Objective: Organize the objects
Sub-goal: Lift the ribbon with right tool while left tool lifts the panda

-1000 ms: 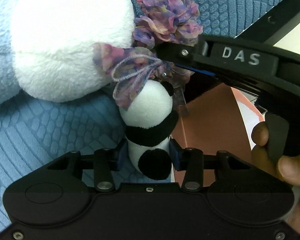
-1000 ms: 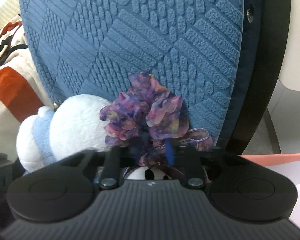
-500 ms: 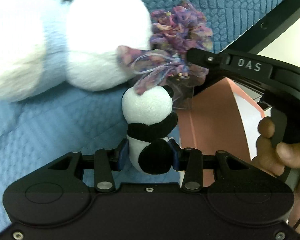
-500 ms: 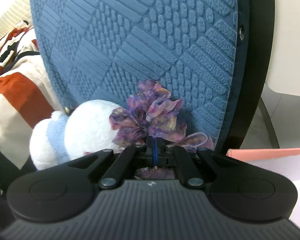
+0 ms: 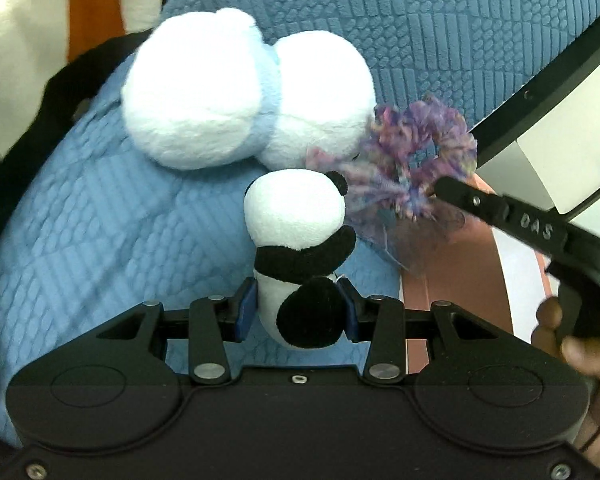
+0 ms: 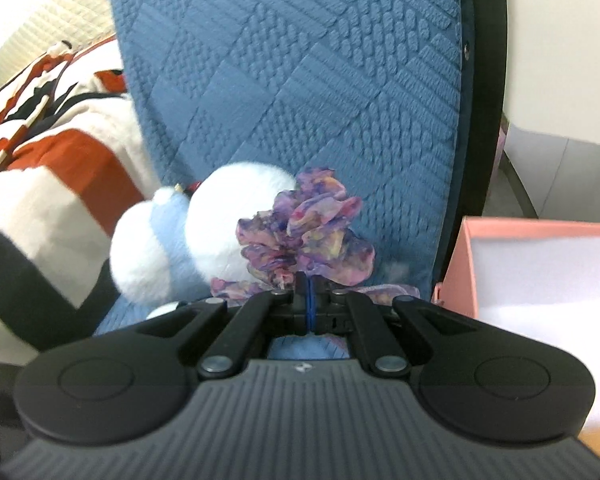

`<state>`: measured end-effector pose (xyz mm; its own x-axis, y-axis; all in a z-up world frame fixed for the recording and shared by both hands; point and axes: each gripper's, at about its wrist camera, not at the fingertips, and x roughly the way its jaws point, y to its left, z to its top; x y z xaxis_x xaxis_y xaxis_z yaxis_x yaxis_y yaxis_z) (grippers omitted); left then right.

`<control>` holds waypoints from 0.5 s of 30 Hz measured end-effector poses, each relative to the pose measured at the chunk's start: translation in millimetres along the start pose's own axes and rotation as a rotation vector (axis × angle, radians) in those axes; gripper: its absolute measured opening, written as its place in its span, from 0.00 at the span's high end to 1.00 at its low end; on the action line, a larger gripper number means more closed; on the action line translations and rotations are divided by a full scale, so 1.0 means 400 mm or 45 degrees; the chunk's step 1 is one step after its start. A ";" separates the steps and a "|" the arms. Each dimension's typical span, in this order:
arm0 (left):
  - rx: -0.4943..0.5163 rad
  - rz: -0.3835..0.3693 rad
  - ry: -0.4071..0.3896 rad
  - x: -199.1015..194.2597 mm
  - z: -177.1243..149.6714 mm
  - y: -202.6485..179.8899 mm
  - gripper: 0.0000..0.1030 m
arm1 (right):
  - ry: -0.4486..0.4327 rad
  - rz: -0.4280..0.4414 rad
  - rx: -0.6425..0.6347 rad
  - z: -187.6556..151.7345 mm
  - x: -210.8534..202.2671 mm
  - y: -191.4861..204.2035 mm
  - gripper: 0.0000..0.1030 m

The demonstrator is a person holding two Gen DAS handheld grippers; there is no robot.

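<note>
Left wrist view: the left claw (image 5: 296, 312) is clenched on the lower body of a small black-and-white plush panda (image 5: 300, 240), its blue pads pressing the toy from both sides, with the panda's head rising above a quilted blue fabric chair seat (image 5: 100, 232). Just behind the panda lies a larger white and pale-blue plush toy (image 5: 236, 88) against the seat's darker blue backrest (image 5: 460, 20). To the panda's right, a ruffled purple-and-pink fabric scrunchie (image 5: 420, 152) hangs from the tip of the right claw (image 5: 440, 190), which enters from the right edge, a person's fingers (image 5: 572, 340) wrapped round its handle. Beneath it shows the rim of a pink cardboard box (image 5: 436, 292).

Right wrist view: the right claw (image 6: 309, 292) is clamped tight on the ruffled scrunchie (image 6: 312, 232), which bunches up just above the closed tips. The white and pale-blue plush (image 6: 204, 236) sits just left of it, against the textured blue backrest (image 6: 300, 80). The pink box (image 6: 460, 264), white inside, stands at right beside the chair's black frame (image 6: 480, 120). A striped white, orange and black cloth (image 6: 40, 184) lies at left.
</note>
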<state>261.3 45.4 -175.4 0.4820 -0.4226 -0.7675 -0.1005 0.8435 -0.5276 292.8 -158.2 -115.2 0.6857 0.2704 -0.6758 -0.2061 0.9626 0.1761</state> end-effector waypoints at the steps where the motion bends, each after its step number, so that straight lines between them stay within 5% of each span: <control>1: 0.000 0.003 0.001 -0.007 -0.010 -0.001 0.61 | 0.004 -0.004 -0.005 -0.012 -0.010 0.011 0.98; 15: 0.009 0.084 -0.001 -0.058 -0.077 0.016 0.61 | 0.153 -0.026 0.055 -0.217 -0.098 0.081 0.97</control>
<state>222.9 50.3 -172.0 0.4754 -0.3660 -0.8001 -0.1256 0.8718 -0.4734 198.6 -139.1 -145.3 0.6004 0.2495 -0.7598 -0.1611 0.9683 0.1907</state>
